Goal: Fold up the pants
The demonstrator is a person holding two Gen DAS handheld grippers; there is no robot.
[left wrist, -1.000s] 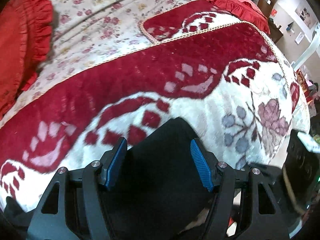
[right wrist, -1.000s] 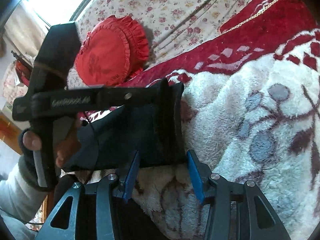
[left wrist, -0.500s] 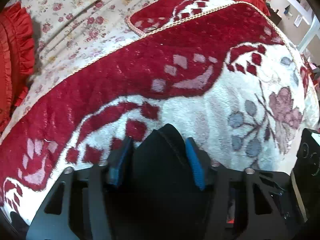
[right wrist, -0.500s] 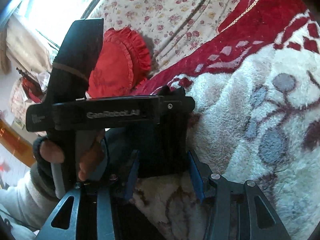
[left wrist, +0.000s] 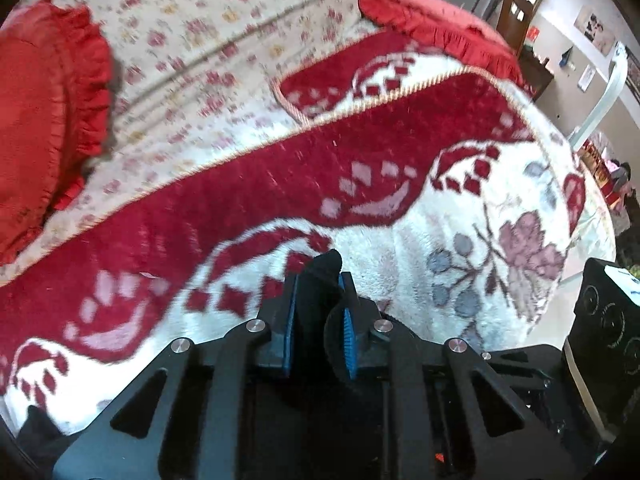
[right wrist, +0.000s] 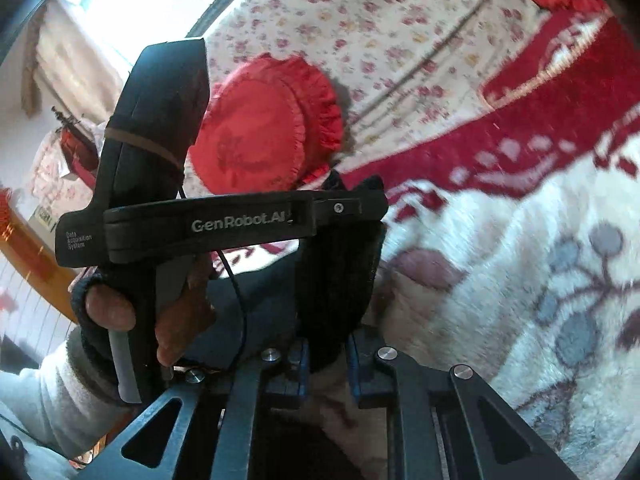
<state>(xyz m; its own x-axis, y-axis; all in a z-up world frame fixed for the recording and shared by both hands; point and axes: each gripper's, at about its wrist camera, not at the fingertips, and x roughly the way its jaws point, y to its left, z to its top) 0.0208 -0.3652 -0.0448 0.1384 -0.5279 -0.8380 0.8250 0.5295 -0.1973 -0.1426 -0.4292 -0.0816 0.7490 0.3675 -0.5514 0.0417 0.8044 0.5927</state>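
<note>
Left wrist view: black pants (left wrist: 320, 280) bunch up between blue pads, the left gripper (left wrist: 318, 320) having just closed, now clamped on the fabric above the blanket (left wrist: 400, 264). Right wrist view: same story, the right gripper (right wrist: 325, 364) has just closed too, pinching a dark hanging fold of the cloth. A hand (right wrist: 132, 312) grips the other tool's handle beside a red cushion (right wrist: 264, 128).

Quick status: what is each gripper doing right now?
Left gripper: jaws have just been closing, now shut on the black pants.
Right gripper: jaws have just been closing, now shut on the black pants too.
</note>
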